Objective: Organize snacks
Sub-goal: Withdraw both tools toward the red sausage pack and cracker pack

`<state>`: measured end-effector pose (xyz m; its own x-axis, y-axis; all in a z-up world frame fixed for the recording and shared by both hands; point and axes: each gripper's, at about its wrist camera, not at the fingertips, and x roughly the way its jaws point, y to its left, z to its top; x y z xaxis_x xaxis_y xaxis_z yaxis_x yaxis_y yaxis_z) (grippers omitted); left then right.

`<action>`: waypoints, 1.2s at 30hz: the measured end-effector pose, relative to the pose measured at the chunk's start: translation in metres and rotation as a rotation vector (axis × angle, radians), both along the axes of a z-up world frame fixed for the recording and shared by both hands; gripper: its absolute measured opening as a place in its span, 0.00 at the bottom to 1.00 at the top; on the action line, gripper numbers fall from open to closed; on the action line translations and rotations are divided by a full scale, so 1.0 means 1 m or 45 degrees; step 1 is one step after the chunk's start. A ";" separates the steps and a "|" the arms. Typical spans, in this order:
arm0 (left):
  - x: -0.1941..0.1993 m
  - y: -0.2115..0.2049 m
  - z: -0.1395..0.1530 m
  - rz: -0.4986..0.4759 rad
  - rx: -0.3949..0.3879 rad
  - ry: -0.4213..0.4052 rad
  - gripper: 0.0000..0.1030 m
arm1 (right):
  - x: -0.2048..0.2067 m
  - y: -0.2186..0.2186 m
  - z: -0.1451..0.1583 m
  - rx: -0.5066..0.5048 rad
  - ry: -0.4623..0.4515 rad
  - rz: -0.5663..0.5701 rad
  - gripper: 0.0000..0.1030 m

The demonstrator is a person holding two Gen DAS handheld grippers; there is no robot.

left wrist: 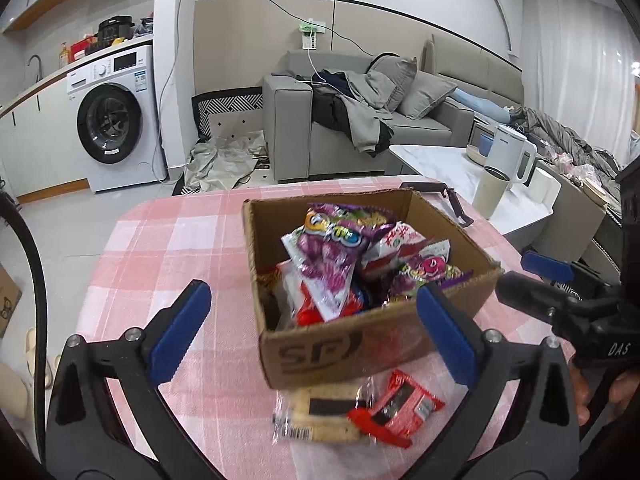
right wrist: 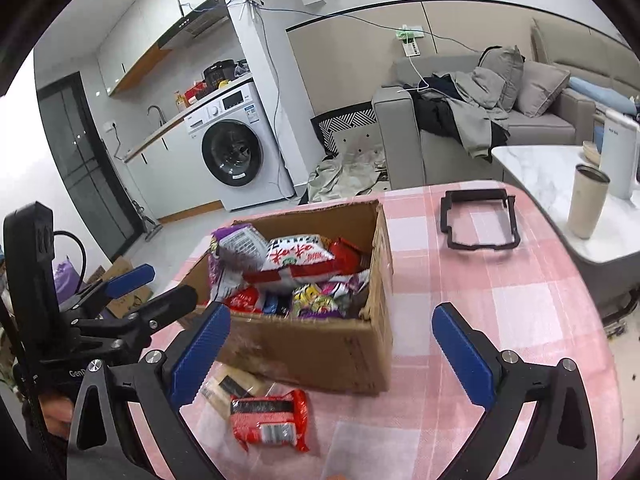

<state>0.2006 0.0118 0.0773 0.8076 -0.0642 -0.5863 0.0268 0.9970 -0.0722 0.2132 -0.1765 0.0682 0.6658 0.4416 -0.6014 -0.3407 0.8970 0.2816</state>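
An open cardboard box (left wrist: 348, 352) (right wrist: 312, 348) stands on the pink checked tablecloth (left wrist: 180, 240) (right wrist: 500, 320), filled with several snack bags (left wrist: 332, 264) (right wrist: 296, 264) in purple, red and white. In front of the box, on the cloth, lie a red packet (left wrist: 400, 408) (right wrist: 272, 420) and a clear packet of pale crackers (left wrist: 316, 416) (right wrist: 232, 388), touching each other. My left gripper (left wrist: 312, 292) (right wrist: 160, 288) is open wide at the box's near left corner, nothing between its pads. My right gripper (right wrist: 330, 316) (left wrist: 528, 280) is open wide too, empty, over the box's near wall.
A black plastic frame (right wrist: 480, 220) (left wrist: 452, 200) lies on the cloth beyond the box. A marble coffee table (right wrist: 540, 168) to the right carries a beige tumbler (right wrist: 588, 204) and a white kettle (left wrist: 510, 152). A grey sofa (left wrist: 304, 128) and a washing machine (left wrist: 116, 120) stand behind.
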 end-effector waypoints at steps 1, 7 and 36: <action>-0.004 0.000 0.000 0.000 -0.002 0.001 0.99 | -0.002 -0.001 -0.003 0.013 0.010 0.003 1.00; -0.028 0.006 -0.009 0.017 0.029 0.022 0.99 | -0.013 -0.003 -0.022 0.021 0.087 0.010 1.00; -0.051 0.032 -0.077 0.100 -0.004 0.201 0.99 | -0.038 0.040 -0.084 -0.130 0.271 0.164 1.00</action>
<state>0.1495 0.0439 0.0005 0.7080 -0.0063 -0.7062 -0.0632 0.9954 -0.0723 0.1752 -0.1366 -0.0157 0.4620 0.4442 -0.7676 -0.3966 0.8776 0.2692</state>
